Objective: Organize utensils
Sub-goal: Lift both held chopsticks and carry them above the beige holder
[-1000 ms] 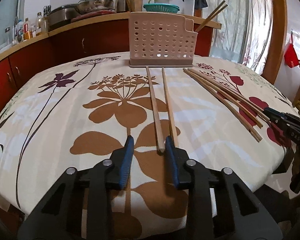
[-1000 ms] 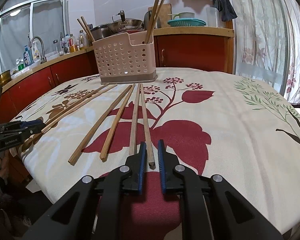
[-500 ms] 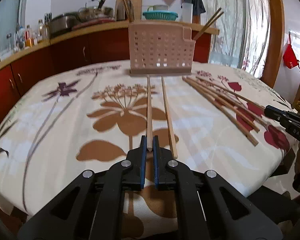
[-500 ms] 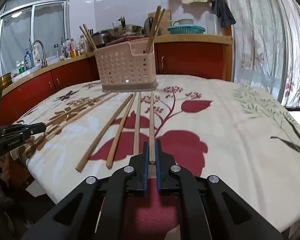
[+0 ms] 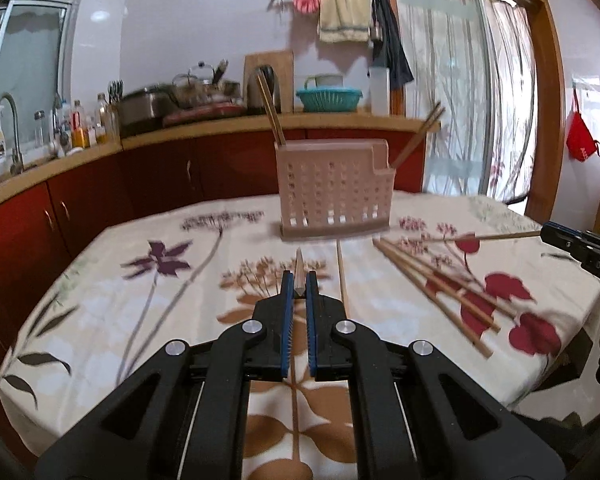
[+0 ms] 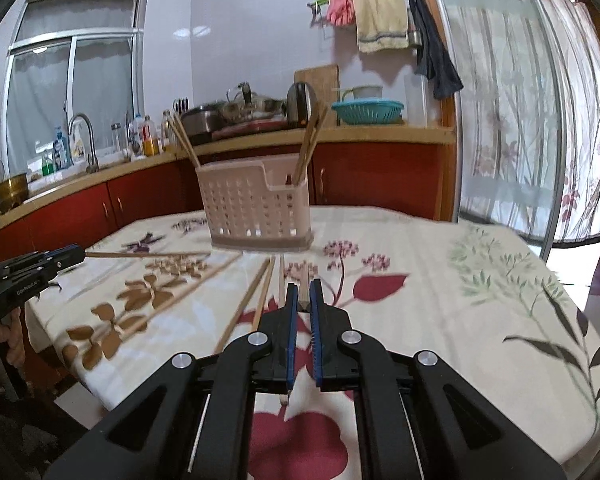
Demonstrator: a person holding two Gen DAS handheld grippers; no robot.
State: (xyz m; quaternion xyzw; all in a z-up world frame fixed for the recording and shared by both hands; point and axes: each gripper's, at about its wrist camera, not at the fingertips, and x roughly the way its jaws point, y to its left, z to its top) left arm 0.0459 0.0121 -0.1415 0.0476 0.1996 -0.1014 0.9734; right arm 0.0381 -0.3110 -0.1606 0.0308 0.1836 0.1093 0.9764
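A pink perforated utensil basket (image 5: pixel 332 190) stands at the far side of the table and holds a few chopsticks; it also shows in the right wrist view (image 6: pixel 256 204). My left gripper (image 5: pixel 299 286) is shut on a wooden chopstick (image 5: pixel 299 270), lifted off the table and pointing at the basket. My right gripper (image 6: pixel 303 296) is shut on another chopstick (image 6: pixel 303 286), also lifted. Loose chopsticks (image 5: pixel 432 280) lie on the flowered tablecloth (image 5: pixel 148 280) to the right, and one chopstick (image 5: pixel 342 276) lies beside my left gripper. Each gripper shows in the other's view, holding its chopstick level.
A red kitchen counter (image 5: pixel 100 184) with pots, bottles and a sink runs behind the table. A teal bowl (image 5: pixel 328 98) sits on the counter. Curtained glass doors (image 6: pixel 520 120) stand to the right. The table edge is close below both grippers.
Both grippers have risen from the table, each lifting its chopstick. One second ago both were open at the chopstick ends; they shut on them half a second ago.
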